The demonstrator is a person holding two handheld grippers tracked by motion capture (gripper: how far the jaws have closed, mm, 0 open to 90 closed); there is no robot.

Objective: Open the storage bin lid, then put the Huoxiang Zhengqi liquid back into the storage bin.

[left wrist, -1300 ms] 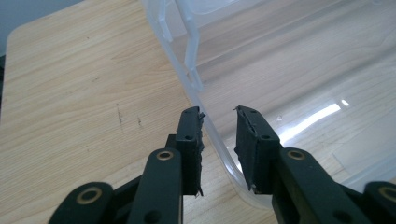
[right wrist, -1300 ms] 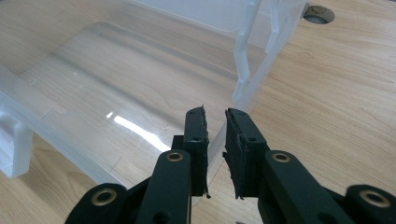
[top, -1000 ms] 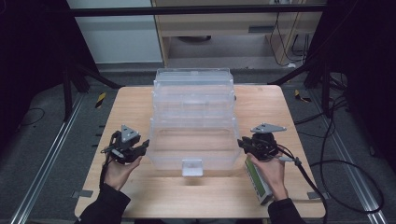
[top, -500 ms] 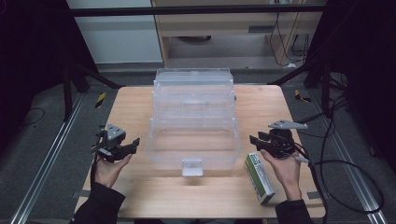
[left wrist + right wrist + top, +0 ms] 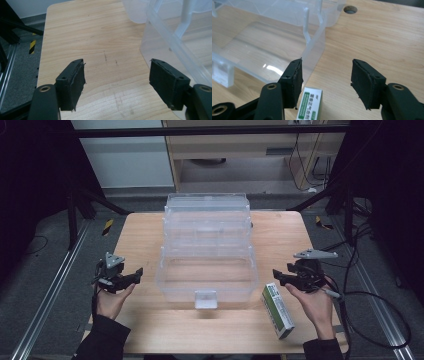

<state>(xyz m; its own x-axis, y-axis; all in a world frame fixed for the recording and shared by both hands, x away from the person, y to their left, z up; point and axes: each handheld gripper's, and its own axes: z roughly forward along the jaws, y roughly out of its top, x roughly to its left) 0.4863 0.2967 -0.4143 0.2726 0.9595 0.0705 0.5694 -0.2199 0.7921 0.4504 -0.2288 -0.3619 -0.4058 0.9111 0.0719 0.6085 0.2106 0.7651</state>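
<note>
A clear plastic tiered organiser box (image 5: 207, 247) stands open in the middle of the wooden table (image 5: 280, 232), its trays stepped back and empty. A green and white carton (image 5: 278, 310) lies flat on the table by the box's front right corner. My left gripper (image 5: 134, 275) hovers open left of the box (image 5: 175, 37), with nothing between its jaws. My right gripper (image 5: 278, 276) is open too, just right of the box (image 5: 274, 42) and above the carton (image 5: 309, 105), holding nothing.
A cable hole (image 5: 350, 9) sits in the tabletop beyond the box. Metal rails (image 5: 45, 295) run along both sides of the table. Cables (image 5: 370, 300) trail off the right gripper over the floor. A cabinet (image 5: 235, 155) stands behind the table.
Both grippers have drawn outward from the sides of the box and opened away from it. The carton, formerly under the right hand, now lies uncovered.
</note>
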